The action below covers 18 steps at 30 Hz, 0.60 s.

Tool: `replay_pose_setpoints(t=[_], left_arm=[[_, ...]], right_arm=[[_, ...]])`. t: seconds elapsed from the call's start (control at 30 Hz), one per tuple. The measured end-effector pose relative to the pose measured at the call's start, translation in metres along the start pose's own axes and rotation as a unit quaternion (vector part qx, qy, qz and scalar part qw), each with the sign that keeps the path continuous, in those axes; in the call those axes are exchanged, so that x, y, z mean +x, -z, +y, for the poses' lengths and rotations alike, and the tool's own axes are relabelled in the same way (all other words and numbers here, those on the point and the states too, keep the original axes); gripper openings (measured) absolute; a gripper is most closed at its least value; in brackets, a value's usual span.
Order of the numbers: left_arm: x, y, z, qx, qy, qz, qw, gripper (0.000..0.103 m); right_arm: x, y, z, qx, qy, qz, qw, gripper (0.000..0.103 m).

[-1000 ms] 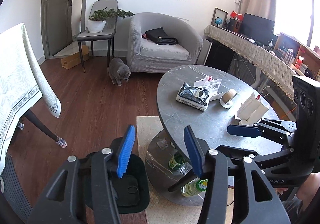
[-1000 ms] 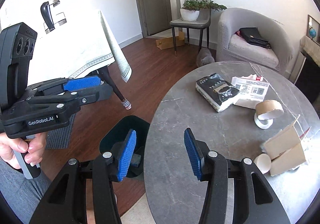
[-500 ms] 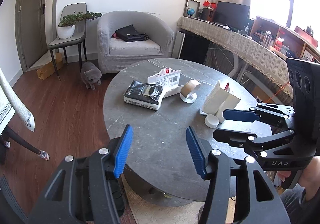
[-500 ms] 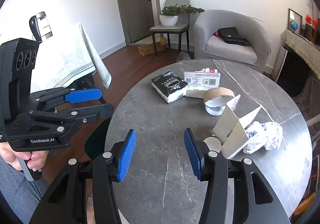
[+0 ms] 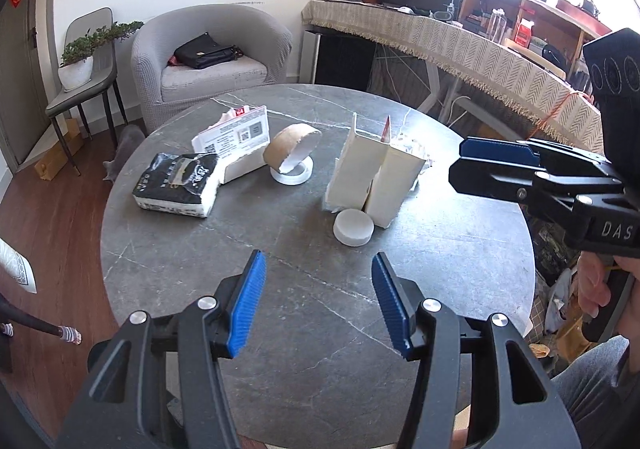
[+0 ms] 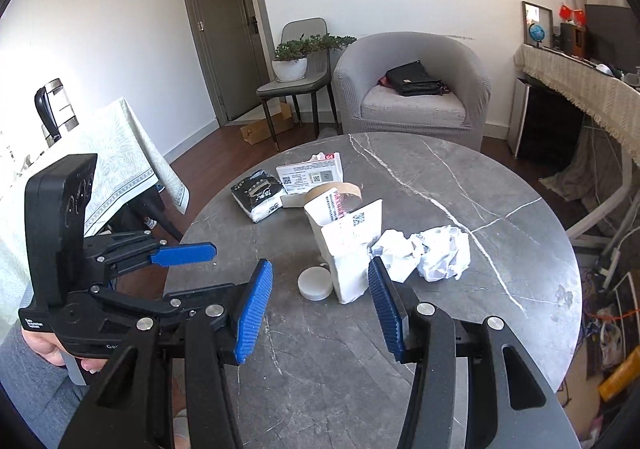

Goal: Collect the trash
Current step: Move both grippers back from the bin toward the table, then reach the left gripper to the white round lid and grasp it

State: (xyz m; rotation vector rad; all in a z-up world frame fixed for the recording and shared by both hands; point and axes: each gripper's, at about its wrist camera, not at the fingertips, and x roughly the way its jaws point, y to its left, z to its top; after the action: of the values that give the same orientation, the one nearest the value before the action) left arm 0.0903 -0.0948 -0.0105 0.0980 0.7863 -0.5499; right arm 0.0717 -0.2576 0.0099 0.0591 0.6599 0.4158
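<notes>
while both tongs hang released over the round grey bench (image 5: 304, 329), the right tongs (image 6: 320, 309) read "das" on the side. crumpled white paper (image 6: 428, 253) lies at 1 o'clock from them, touching the torn white box (image 6: 348, 249). left tongs (image 5: 318, 303) grasp nothing.

We see a grey armchair (image 6: 412, 89) holding a black bag (image 6: 414, 79), potted plant (image 6: 294, 57) at nine o'clock.
</notes>
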Motion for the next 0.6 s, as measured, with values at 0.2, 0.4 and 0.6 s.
replay_pose_setpoints(t=[0.2, 0.4, 0.6], left_arm=[[0.028, -0.003, -0.013, 0.018, 0.006, 0.019, 0.9997, 0.056], [0.046, -0.008, -0.017, 0.022, 0.003, 0.024, 0.9995, 0.056], [0.056, -0.011, -0.019, 0.028, 0.005, 0.027, 0.9992, 0.051]], right_arm=[[0.002, -0.005, -0.013, 0.015, -0.01, -0.009, 1.0, 0.051], [0.006, -0.008, -0.015, 0.012, -0.015, -0.01, 1.0, 0.051], [0.008, -0.005, -0.02, 0.015, -0.014, -0.006, 1.0, 0.051]])
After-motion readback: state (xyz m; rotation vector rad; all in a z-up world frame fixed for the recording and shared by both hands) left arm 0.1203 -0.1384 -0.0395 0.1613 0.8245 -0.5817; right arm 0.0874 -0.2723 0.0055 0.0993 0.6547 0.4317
